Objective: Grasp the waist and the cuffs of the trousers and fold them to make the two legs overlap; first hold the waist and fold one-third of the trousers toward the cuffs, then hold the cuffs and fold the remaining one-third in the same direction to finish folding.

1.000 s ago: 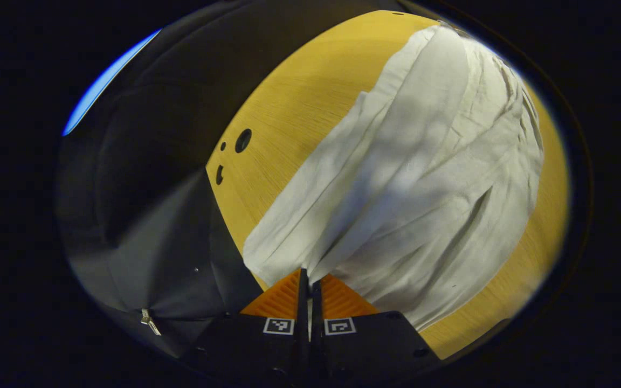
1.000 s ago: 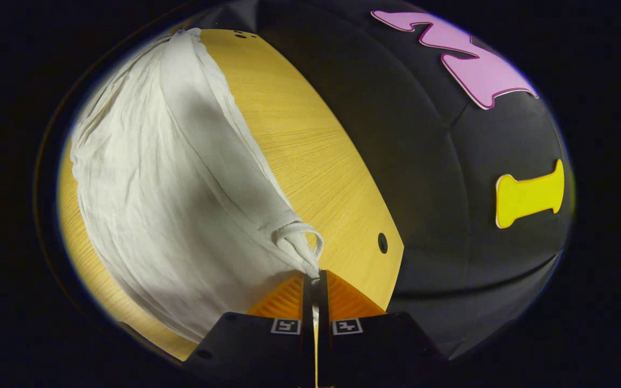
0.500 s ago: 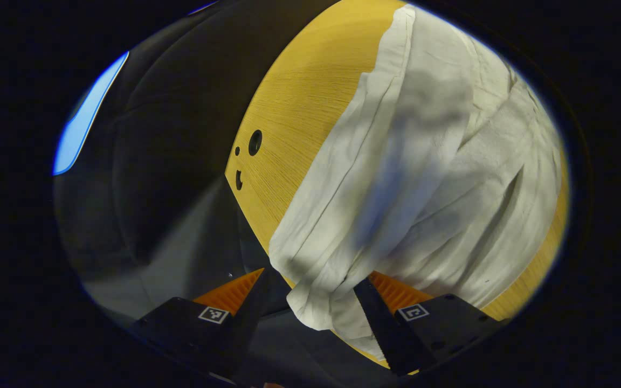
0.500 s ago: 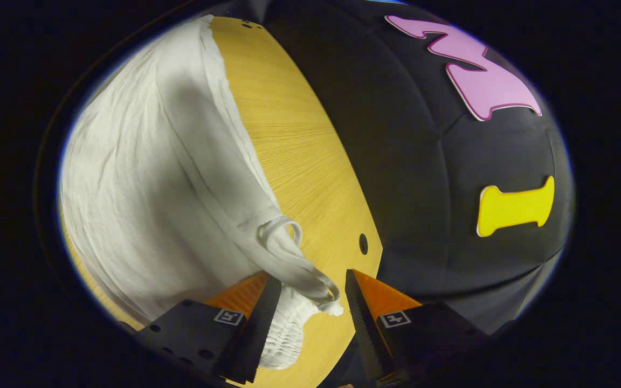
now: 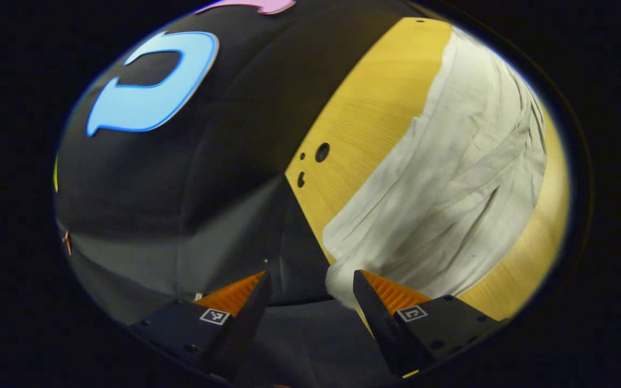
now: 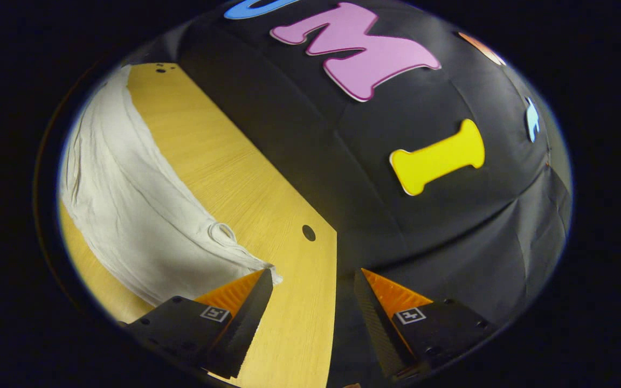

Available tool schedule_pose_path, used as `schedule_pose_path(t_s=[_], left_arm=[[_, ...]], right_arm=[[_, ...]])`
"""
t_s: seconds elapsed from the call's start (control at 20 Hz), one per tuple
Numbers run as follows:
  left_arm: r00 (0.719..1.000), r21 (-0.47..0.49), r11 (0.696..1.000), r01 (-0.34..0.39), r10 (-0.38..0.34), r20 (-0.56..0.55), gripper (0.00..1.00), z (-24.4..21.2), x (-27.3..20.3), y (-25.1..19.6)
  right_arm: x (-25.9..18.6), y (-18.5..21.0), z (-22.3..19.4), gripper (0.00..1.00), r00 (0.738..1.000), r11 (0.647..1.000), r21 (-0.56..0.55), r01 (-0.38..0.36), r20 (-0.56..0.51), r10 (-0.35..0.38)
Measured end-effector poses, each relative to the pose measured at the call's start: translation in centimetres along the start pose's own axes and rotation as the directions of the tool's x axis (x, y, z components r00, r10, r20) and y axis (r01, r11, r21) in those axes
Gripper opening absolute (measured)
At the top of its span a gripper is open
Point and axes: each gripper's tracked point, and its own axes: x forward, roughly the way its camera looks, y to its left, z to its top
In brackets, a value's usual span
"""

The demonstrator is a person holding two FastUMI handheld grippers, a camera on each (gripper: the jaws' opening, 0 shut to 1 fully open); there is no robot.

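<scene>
In the left gripper view, the left gripper (image 5: 312, 280) sits at 6 o'clock with its fingers spread wide apart and nothing between them. Just past the finger on the 5 o'clock side, a rounded corner of the white trousers (image 5: 450, 183) hangs over the near edge of the wooden table (image 5: 364, 118); that finger is close beside the cloth, though I cannot tell whether they touch. From there the trousers run up toward 1 o'clock, lying wrinkled on the tabletop. Bare wood shows along their 11 o'clock side, with small dark holes (image 5: 322, 152) near the table's corner. Beyond the table hangs the black booth wall (image 5: 224, 178).

In the right gripper view, the right gripper (image 6: 313, 277) is also at 6 o'clock, fingers wide apart and empty. The trousers (image 6: 127, 215) lie at 9 o'clock on the table (image 6: 235, 178), a pointed corner of cloth reaching the tip of the finger on the 7 o'clock side. A small cloth loop (image 6: 223, 231) sits near that corner. Farther out, a round hole (image 6: 308, 233) marks the bare wood, and the booth wall (image 6: 450, 231) stands behind, toward 2 o'clock.
</scene>
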Motion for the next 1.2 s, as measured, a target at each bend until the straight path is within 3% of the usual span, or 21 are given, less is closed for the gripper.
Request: schedule_pose_path(t_s=[0.1, 0.2, 0.35, 0.45, 0.55, 0.6, 0.75, 0.8, 1.05, 1.1, 1.2], left_arm=[[0.999, -0.114, 0.993, -0.031, 0.032, 0.006, 0.96, -0.8, -2.0, 0.8], [0.999, -0.258, 0.965, -0.047, 0.050, 0.008, 0.96, -1.4, -3.9, 1.0], [1.000, -0.481, 0.877, 0.005, 0.006, 0.021, 0.96, -1.3, -5.5, -0.6], [0.999, -0.613, 0.789, 0.047, -0.036, 0.030, 0.96, -1.2, -5.5, -1.4], [0.995, -0.744, 0.660, 0.100, -0.085, 0.059, 0.96, -0.6, -5.9, -3.3], [0.990, -0.809, 0.572, 0.138, -0.114, 0.088, 0.96, 0.0, -6.2, -4.1], [0.963, -0.941, 0.238, 0.241, -0.176, 0.203, 0.97, 1.9, -6.9, -6.0], [0.958, -0.956, 0.155, 0.249, -0.181, 0.221, 1.00, 2.0, -7.2, -6.6], [0.944, -0.969, -0.091, 0.229, -0.222, 0.244, 0.95, 1.1, -7.3, -9.2], [0.944, -0.968, -0.124, 0.220, -0.223, 0.243, 0.95, 0.9, -7.2, -9.4], [0.949, -0.970, -0.159, 0.185, -0.226, 0.218, 0.95, -0.1, -7.1, -9.9]], right_arm=[[-1.6, -0.4, 0.3, 0.95, 1.000, 0.993, 0.117, 0.014, -0.004, -0.013], [-3.3, -0.4, 0.5, 0.95, 1.000, 0.972, 0.233, 0.017, -0.014, -0.014], [-4.8, 0.4, 0.6, 0.95, 1.000, 0.915, 0.404, 0.014, -0.031, -0.001], [-5.6, 1.5, 0.7, 0.95, 0.999, 0.855, 0.519, -0.012, -0.035, 0.035], [-6.3, 2.2, 1.4, 0.95, 0.998, 0.769, 0.639, -0.033, -0.016, 0.056], [-6.5, 2.8, 1.8, 0.96, 0.997, 0.714, 0.698, -0.054, 0.000, 0.075], [-6.7, 4.4, 0.8, 0.95, 0.993, 0.577, 0.814, -0.067, -0.004, 0.121], [-7.0, 4.7, 0.6, 0.95, 0.991, 0.546, 0.836, -0.062, -0.012, 0.130], [-6.4, 6.8, -0.4, 0.96, 0.977, 0.348, 0.936, -0.046, -0.032, 0.213], [-6.1, 7.1, -0.6, 0.96, 0.974, 0.309, 0.950, -0.036, -0.035, 0.222], [-6.0, 7.9, -1.1, 0.96, 0.969, 0.245, 0.969, -0.025, -0.037, 0.244]])
